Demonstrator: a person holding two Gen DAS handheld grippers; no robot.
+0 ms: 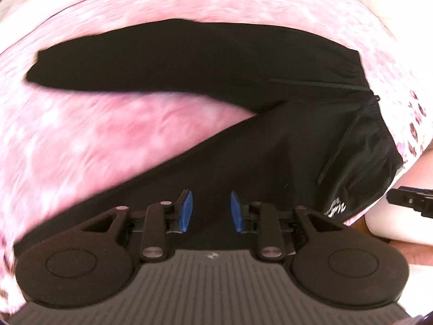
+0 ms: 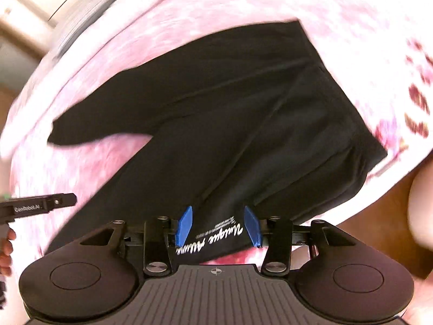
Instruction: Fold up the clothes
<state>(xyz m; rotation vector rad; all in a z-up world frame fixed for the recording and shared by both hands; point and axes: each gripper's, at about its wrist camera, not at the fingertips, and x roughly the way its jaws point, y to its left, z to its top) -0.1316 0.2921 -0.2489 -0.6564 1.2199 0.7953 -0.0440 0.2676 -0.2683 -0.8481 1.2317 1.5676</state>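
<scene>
Black trousers (image 1: pixel 216 62) lie flat on a pink flowered bedsheet (image 1: pixel 108 135), their two legs spread in a V toward the left. The waistband (image 1: pixel 373 124) with its drawstring is at the right. My left gripper (image 1: pixel 211 211) hangs open above the nearer leg, with nothing between its blue pads. In the right wrist view the trousers (image 2: pixel 216 94) fill the middle. My right gripper (image 2: pixel 217 226) stands open over the white script lettering (image 2: pixel 216 237) near the waist, and its pads are clear of the cloth. Each gripper shows at the edge of the other's view.
The bedsheet (image 2: pixel 189 13) spreads wide around the trousers. A hand (image 2: pixel 6 243) holds the left gripper's handle (image 2: pixel 40 205) at the left edge. The bed's edge and a brown surface (image 2: pixel 379 230) lie at the lower right. Pale furniture (image 2: pixel 16 13) stands beyond the far left.
</scene>
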